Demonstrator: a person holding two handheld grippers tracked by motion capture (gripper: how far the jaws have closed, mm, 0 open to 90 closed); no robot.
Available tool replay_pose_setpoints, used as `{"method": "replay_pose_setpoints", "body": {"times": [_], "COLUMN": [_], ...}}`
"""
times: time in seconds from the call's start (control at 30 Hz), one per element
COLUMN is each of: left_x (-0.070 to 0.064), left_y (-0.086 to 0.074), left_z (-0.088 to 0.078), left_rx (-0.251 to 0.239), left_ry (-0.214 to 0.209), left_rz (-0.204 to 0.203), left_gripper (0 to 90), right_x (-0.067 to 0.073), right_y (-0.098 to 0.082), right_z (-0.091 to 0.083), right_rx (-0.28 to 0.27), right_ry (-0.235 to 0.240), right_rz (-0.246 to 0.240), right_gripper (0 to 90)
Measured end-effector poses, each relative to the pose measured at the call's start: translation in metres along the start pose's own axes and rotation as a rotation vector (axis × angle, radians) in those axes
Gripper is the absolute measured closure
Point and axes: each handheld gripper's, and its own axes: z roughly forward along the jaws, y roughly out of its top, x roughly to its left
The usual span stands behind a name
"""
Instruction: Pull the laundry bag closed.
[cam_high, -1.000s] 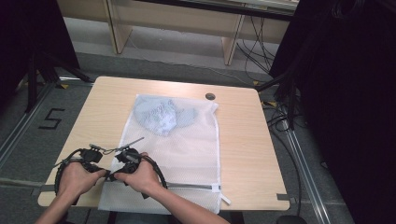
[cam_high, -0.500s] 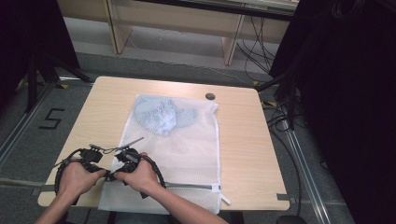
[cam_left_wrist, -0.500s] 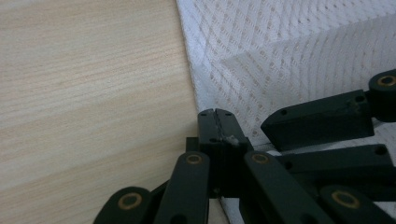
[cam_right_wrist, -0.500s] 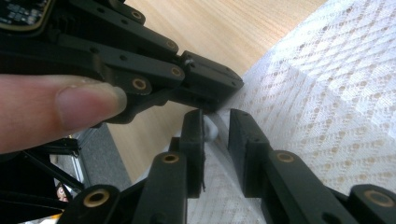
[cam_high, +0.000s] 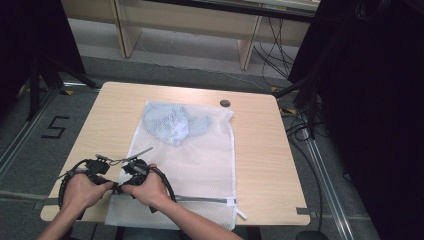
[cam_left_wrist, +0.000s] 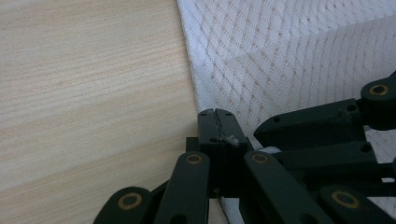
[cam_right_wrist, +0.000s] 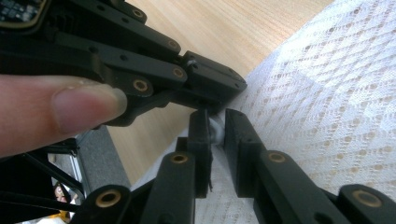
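Note:
A white mesh laundry bag (cam_high: 200, 155) lies flat on the wooden table (cam_high: 260, 150), with a pale blue garment (cam_high: 172, 122) inside at its far end. Both hands meet at the bag's near left corner. My left gripper (cam_left_wrist: 216, 122) is shut on the bag's edge (cam_left_wrist: 280, 56). My right gripper (cam_right_wrist: 216, 123) points at the same spot. Its jaws have just been closing and stand a narrow gap apart, with a small white piece of the bag's zip end (cam_right_wrist: 215, 133) between them. In the high view the left gripper (cam_high: 111, 186) and right gripper (cam_high: 122, 187) nearly touch.
The zip (cam_high: 200, 199) runs along the bag's near edge to a tab (cam_high: 235, 202) at the right. A round cable hole (cam_high: 225, 103) sits at the table's far side. A thumb (cam_right_wrist: 70, 107) shows close in the right gripper view. The table's front edge is just behind the hands.

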Motion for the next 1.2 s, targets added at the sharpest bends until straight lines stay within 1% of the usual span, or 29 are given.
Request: {"method": "replay_pose_setpoints", "body": {"times": [0.07, 0.2, 0.23, 0.27, 0.3, 0.33, 0.37, 0.4, 0.43, 0.47, 0.5, 0.53, 0.57, 0.6, 0.63, 0.7, 0.77, 0.8, 0.83, 0.87, 0.9, 0.93, 0.97, 1.03, 1.07, 1.13, 1.17, 1.2], "left_x": [0.0, 0.0, 0.0, 0.0, 0.0, -0.001, -0.001, -0.001, -0.002, -0.002, -0.002, -0.002, -0.003, -0.003, -0.004, -0.005, -0.006, -0.006, -0.008, -0.008, -0.008, -0.008, -0.009, -0.009, -0.008, -0.009, -0.01, -0.011], "left_y": [0.0, 0.0, 0.0, 0.0, 0.0, 0.0, 0.0, 0.0, 0.0, 0.0, 0.0, 0.0, -0.001, -0.001, -0.001, -0.002, -0.002, -0.002, -0.002, -0.002, -0.002, -0.002, -0.002, -0.003, -0.002, -0.003, -0.003, -0.003], "left_z": [0.0, 0.0, 0.0, 0.0, 0.0, 0.0, 0.0, 0.0, 0.001, 0.0, 0.001, 0.0, 0.001, 0.001, 0.001, 0.001, 0.001, 0.001, 0.001, 0.001, 0.001, 0.001, 0.0, 0.0, 0.0, 0.001, 0.002, 0.002], "left_rx": [-0.004, 0.003, 0.004, 0.005, 0.0, 0.002, 0.002, -0.002, -0.004, 0.001, -0.003, 0.001, -0.001, -0.004, -0.006, -0.007, -0.009, -0.008, -0.012, -0.012, -0.009, -0.015, -0.001, -0.001, -0.001, -0.01, -0.027, -0.029], "left_ry": [-0.001, 0.001, 0.0, 0.001, 0.001, 0.002, 0.005, 0.004, 0.004, 0.008, 0.006, 0.007, 0.008, 0.009, 0.009, 0.014, 0.021, 0.036, 0.044, 0.044, 0.052, 0.057, 0.061, 0.059, 0.061, 0.061, 0.063, 0.072], "left_rz": [0.0, 0.004, 0.003, 0.004, 0.003, 0.003, 0.0, 0.002, 0.005, 0.008, 0.009, 0.013, 0.015, 0.017, 0.015, 0.027, 0.036, 0.086, 0.081, 0.081, 0.114, 0.129, 0.129, 0.124, 0.144, 0.143, 0.137, 0.126], "left_gripper": [90.0, 90.0, 90.0, 90.0, 90.0, 90.0, 90.0, 90.0, 90.0, 90.0, 90.0, 90.0, 90.0, 90.0, 90.0, 90.0, 90.0, 90.0, 90.0, 90.0, 90.0, 90.0, 90.0, 90.0, 90.0, 90.0, 90.0, 90.0], "right_x": [-0.001, -0.001, -0.002, -0.002, 0.0, 0.0, 0.001, 0.001, 0.002, 0.002, 0.002, 0.003, 0.004, 0.005, 0.005, 0.004, 0.004, 0.003, 0.004, 0.004, 0.004, 0.004, 0.005, 0.004, 0.003, 0.004, 0.003, 0.003], "right_y": [0.0, 0.0, -0.001, -0.001, -0.001, -0.001, -0.001, -0.001, -0.001, -0.002, -0.002, -0.002, -0.003, -0.003, -0.003, -0.005, -0.006, -0.007, -0.008, -0.008, -0.008, -0.008, -0.009, -0.009, -0.009, -0.01, -0.011, -0.011], "right_z": [0.001, 0.002, 0.003, 0.003, 0.002, 0.002, 0.002, 0.002, 0.001, 0.001, 0.001, 0.001, 0.001, 0.001, 0.001, 0.0, -0.001, -0.001, -0.002, -0.002, -0.002, -0.002, -0.003, -0.004, -0.004, -0.004, -0.005, -0.005], "right_rx": [-0.007, 0.0, -0.005, -0.005, -0.008, -0.003, -0.007, -0.005, 0.003, 0.008, 0.001, -0.003, -0.001, -0.001, -0.004, -0.004, -0.008, -0.01, -0.01, -0.009, -0.009, -0.015, -0.017, -0.019, -0.019, -0.021, -0.018, -0.018], "right_ry": [0.001, 0.002, 0.002, 0.002, -0.001, 0.0, -0.005, 0.008, 0.027, 0.021, 0.016, 0.014, 0.001, -0.007, -0.004, -0.001, 0.005, 0.005, 0.001, -0.003, -0.003, -0.001, -0.008, -0.011, -0.018, -0.016, -0.023, -0.023], "right_rz": [-0.002, -0.002, -0.018, -0.018, 0.003, -0.016, -0.018, -0.018, 0.001, -0.02, -0.032, -0.026, -0.032, -0.022, -0.02, -0.03, -0.003, -0.005, 0.015, 0.019, 0.019, 0.0, 0.003, -0.004, -0.006, 0.023, 0.008, 0.008], "right_gripper": [80.1, 81.2, 82.7, 82.7, 83.6, 84.6, 85.1, 86.2, 86.5, 86.6, 86.6, 86.6, 86.7, 86.7, 86.8, 86.8, 86.9, 86.9, 86.9, 87.0, 87.0, 87.0, 87.0, 87.0, 87.0, 87.1, 87.1, 87.1]}}
